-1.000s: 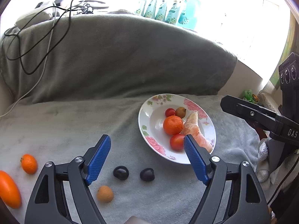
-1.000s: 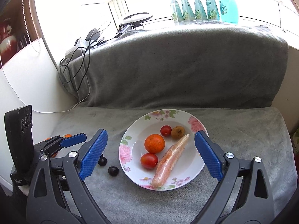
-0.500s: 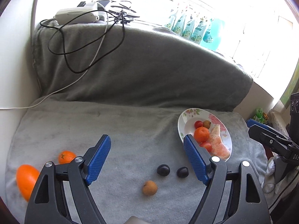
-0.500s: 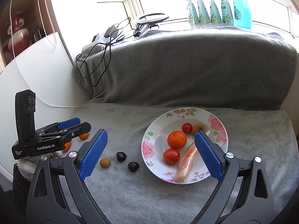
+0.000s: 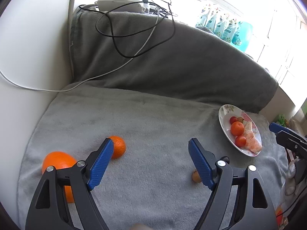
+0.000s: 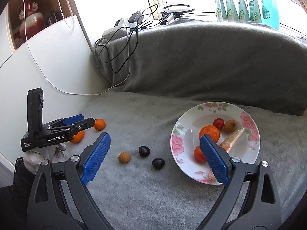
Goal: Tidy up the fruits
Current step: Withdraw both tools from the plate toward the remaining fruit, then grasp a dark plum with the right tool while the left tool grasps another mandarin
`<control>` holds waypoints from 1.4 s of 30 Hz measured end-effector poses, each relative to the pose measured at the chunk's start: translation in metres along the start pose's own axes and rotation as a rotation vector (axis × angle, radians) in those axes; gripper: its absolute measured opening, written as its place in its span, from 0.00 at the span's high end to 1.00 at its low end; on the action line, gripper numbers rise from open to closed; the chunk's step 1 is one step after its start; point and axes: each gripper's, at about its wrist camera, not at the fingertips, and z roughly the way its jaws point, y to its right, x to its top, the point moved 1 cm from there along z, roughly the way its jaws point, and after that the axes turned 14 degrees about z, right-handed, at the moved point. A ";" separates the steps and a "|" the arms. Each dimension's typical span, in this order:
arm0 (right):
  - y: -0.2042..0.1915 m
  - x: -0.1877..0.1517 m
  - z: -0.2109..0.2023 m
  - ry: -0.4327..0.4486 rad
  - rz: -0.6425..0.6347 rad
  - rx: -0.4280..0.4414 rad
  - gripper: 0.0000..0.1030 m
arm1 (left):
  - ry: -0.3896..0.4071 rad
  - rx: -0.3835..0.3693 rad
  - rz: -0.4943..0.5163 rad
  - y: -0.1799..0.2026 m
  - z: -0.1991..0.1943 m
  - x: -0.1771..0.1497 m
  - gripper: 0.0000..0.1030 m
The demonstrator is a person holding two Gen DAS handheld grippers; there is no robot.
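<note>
Mandarin (image 5: 118,146) just beside released left tongs (image 5: 148,162), right tongs (image 6: 154,156) released near plate (image 6: 249,149)

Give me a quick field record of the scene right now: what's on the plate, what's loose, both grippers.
surface: grey blanket
plate: mandarin, two tomatoes, small brown fruit, wrapped peeled citrus
loose near plate: tan fruit, two dark fruits
loose far left: small mandarin, large orange
left gripper: jaws open, empty, above blanket near small mandarin
right gripper: jaws open, empty
</note>
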 end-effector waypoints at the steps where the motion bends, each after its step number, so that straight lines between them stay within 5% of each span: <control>1: -0.001 -0.001 0.003 -0.007 -0.002 0.004 0.07 | -0.001 0.002 -0.003 -0.002 0.000 -0.002 0.22; 12: -0.020 -0.015 0.028 -0.077 -0.052 0.014 0.18 | -0.011 0.026 -0.029 -0.014 0.011 -0.016 0.22; 21: -0.025 -0.027 0.061 -0.168 -0.090 -0.019 0.55 | -0.015 0.059 -0.006 -0.014 0.023 -0.016 0.27; 35: -0.018 -0.030 0.088 -0.203 -0.108 -0.063 0.57 | -0.010 0.110 0.045 -0.010 0.031 -0.012 0.36; 42: -0.020 -0.029 0.094 -0.211 -0.125 -0.065 0.57 | -0.026 0.060 0.019 -0.013 0.037 -0.013 0.42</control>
